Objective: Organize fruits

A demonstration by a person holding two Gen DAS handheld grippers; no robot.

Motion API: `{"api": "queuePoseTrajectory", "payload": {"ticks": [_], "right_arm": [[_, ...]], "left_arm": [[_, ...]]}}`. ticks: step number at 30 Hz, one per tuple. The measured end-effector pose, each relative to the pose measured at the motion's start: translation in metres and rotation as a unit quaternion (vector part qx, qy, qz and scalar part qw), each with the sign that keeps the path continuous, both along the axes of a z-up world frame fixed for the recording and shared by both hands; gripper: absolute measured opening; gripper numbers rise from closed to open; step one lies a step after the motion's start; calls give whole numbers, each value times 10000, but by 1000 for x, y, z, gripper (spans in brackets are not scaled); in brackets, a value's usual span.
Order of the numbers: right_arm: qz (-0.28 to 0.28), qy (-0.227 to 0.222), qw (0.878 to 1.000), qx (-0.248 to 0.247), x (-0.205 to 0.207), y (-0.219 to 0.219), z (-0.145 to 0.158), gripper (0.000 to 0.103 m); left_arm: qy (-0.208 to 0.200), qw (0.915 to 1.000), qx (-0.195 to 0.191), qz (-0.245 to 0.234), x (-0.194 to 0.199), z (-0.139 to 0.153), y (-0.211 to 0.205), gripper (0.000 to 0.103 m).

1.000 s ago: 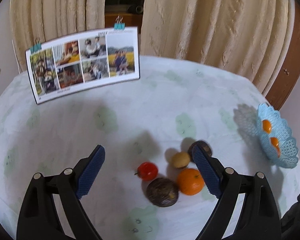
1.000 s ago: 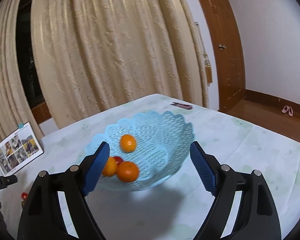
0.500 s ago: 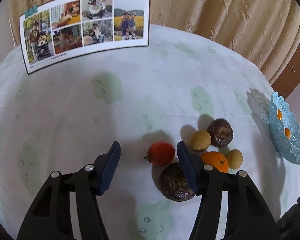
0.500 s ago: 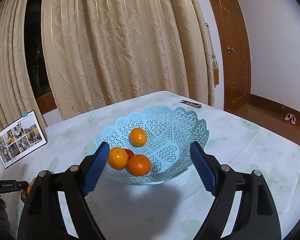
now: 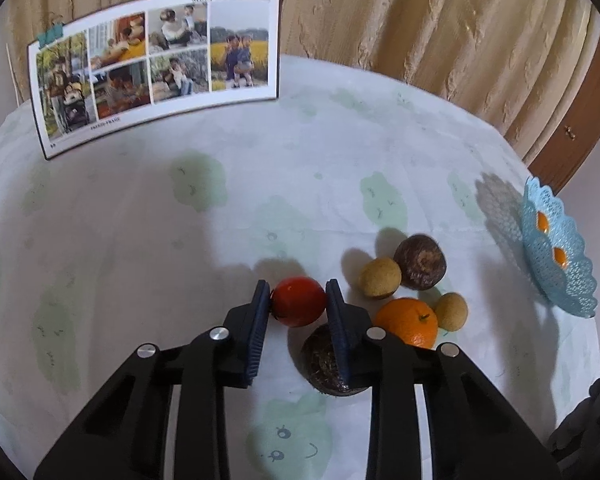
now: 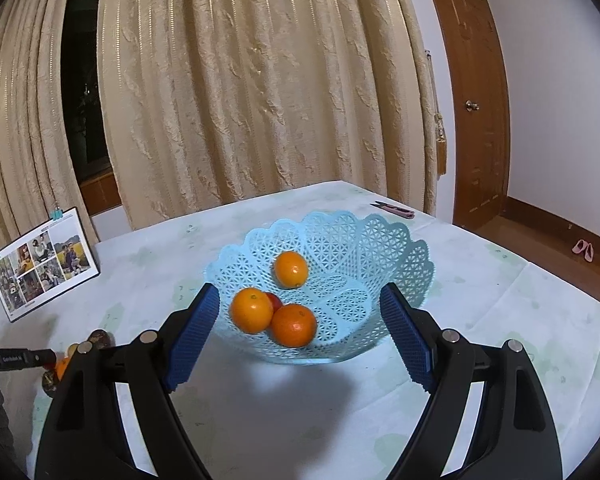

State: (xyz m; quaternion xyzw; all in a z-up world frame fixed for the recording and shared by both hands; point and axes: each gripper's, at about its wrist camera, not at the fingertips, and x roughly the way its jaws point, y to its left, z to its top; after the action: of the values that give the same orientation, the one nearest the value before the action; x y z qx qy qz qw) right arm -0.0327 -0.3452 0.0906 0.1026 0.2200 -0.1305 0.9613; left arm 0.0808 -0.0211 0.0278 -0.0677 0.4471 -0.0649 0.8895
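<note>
Fruit headcount on the table and in the basket

On the cloth I count six loose pieces: one red fruit (image 5: 299, 301), one orange (image 5: 406, 322), two dark brown round ones (image 5: 420, 262) (image 5: 320, 360) and two small tan ones (image 5: 379, 278) (image 5: 452, 311). One blue lattice basket (image 6: 380, 240), and inside it three oranges (image 6: 291, 269) (image 6: 251, 310) (image 6: 294, 325) plus one red fruit (image 6: 275, 301) peeking out behind them. Also one photo collage board (image 5: 156, 68) with two clips on top, and one pink pair of snips (image 6: 394, 209).
</note>
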Motion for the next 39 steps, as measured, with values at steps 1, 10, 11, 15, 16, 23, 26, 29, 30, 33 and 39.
{"api": "queuePoseTrajectory", "payload": {"ticks": [1, 10, 11, 15, 16, 23, 26, 29, 30, 33, 39], "right_arm": [[38, 6, 10000, 24, 1, 2, 1, 84], [852, 133, 9956, 357, 21, 37, 13, 84], [1003, 184, 9939, 425, 25, 43, 14, 84], [1534, 430, 9844, 745, 37, 67, 10, 84], [1615, 479, 9823, 813, 39, 72, 8, 84], [2488, 964, 9551, 1288, 52, 124, -7, 82], [2770, 1173, 9431, 1421, 58, 143, -13, 74], [2954, 1370, 9331, 1529, 67, 159, -20, 68], [3009, 1421, 9307, 1516, 70, 165, -21, 67], [3018, 1491, 9312, 1397, 76, 174, -26, 65], [2843, 1769, 9359, 1095, 94, 183, -44, 59]], "left_arm": [[-66, 10000, -8, 21, -1, 4, 1, 29], [-676, 9971, 131, 319, -18, 38, 14, 29], [-736, 9966, 145, 352, -20, 41, 15, 29], [-916, 9947, 177, 443, -27, 50, 20, 29], [-955, 9941, 190, 469, -28, 52, 21, 29], [-1148, 9912, 280, 595, -35, 60, 26, 29], [-1210, 9901, 298, 645, -38, 62, 28, 29], [-1255, 9892, 307, 697, -40, 64, 31, 29], [-1267, 9889, 310, 708, -40, 64, 31, 29], [-1281, 9886, 312, 727, -41, 65, 32, 29], [-1272, 9887, 320, 723, -41, 64, 31, 29]]}}
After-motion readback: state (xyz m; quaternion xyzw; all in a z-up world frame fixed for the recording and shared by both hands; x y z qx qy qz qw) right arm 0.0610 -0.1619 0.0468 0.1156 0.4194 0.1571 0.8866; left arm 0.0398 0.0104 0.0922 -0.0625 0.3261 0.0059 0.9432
